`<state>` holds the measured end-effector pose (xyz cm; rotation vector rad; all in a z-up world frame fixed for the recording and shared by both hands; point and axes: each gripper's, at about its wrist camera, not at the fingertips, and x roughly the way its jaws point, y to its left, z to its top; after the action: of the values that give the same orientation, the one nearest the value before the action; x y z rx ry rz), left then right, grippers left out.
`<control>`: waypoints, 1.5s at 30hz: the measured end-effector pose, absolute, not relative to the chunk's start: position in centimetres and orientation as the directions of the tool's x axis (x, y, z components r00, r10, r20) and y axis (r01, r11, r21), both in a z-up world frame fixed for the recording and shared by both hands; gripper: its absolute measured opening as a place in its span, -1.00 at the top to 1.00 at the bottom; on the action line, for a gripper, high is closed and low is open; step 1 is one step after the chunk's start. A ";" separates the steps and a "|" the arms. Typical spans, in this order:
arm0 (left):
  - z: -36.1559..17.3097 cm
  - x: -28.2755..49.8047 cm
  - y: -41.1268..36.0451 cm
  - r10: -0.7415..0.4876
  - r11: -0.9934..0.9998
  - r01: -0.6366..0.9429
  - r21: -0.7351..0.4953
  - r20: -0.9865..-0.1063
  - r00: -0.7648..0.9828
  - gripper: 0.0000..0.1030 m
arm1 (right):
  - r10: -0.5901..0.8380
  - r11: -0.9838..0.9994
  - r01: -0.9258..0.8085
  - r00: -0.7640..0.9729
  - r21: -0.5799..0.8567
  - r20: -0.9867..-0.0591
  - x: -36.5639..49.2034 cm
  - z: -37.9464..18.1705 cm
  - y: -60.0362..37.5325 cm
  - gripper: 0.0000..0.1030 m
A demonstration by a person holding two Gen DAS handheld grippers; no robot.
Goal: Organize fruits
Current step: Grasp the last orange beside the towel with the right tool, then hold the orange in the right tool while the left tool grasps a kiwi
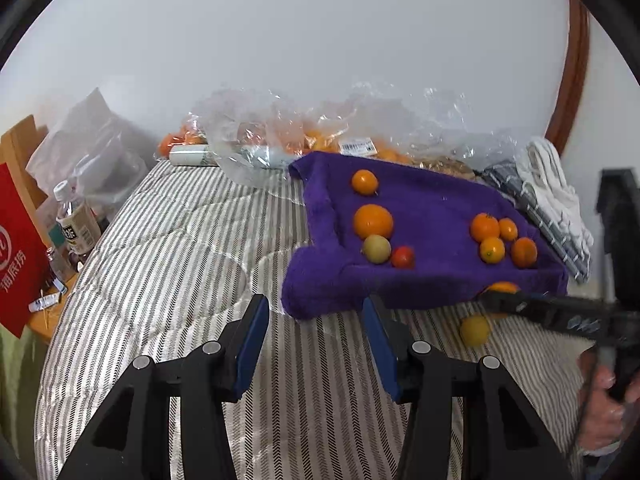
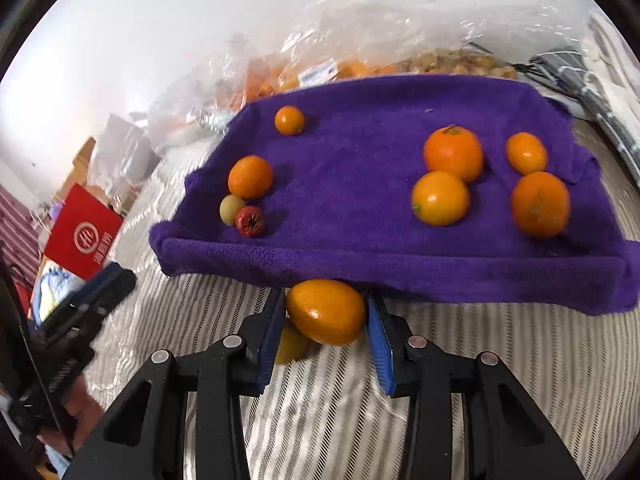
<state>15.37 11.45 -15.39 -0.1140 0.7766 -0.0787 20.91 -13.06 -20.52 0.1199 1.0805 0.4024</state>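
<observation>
Orange kumquat (image 2: 326, 311) between right hand-held gripper (image 2: 326, 316) pads, pressed, beside purple towel (image 2: 360, 200)

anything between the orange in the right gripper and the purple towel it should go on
Nothing visible. The right gripper pinches the orange just off the purple towel's near edge, and the towel's middle lies bare between its two fruit groups.

Striped bedcover (image 1: 168, 240) under and ahead of the fingers. Plain white wall (image 1: 320, 40) far beyond. Wooden side table (image 1: 44, 320) off left. Curved brown wood frame (image 1: 576, 68) upper right.
</observation>
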 end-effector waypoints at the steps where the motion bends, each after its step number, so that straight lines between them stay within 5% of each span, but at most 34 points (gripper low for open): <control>1: -15.6 15.4 11.3 -0.111 0.991 0.031 -0.127 -0.700 0.706 0.09 | 0.378 0.921 -0.262 0.419 0.289 -0.826 20.6 -20.1 -13.7 0.22; 21: -18.3 17.4 10.9 -0.134 0.989 0.033 -0.142 -0.804 0.579 0.09 | 0.301 0.935 -0.321 0.480 0.154 -0.824 18.2 -21.6 -19.4 0.22; 26: -18.4 17.3 9.7 -0.088 0.996 0.060 -0.065 -0.814 0.575 -0.04 | 0.279 0.934 -0.339 0.499 0.111 -0.821 17.8 -21.7 -19.1 0.22; 35: -16.0 14.8 5.5 -0.245 0.958 0.273 -0.084 -0.731 0.637 -0.04 | 0.167 0.981 -0.183 0.621 0.065 -0.766 18.1 -19.7 -22.8 0.22; 43: -17.1 17.4 0.9 -0.276 0.954 0.258 -0.155 -0.794 0.542 -0.03 | 0.099 0.994 -0.094 0.654 0.050 -0.750 18.1 -19.3 -24.9 0.22; 45: -17.7 17.3 0.8 -0.297 0.949 0.262 -0.178 -0.789 0.538 0.13 | 0.107 0.994 -0.090 0.648 0.064 -0.754 18.2 -19.4 -25.1 0.22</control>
<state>17.33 0.82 -17.73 -0.0401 0.9461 -0.3323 18.17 -25.05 -19.40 0.0210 0.8584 0.1124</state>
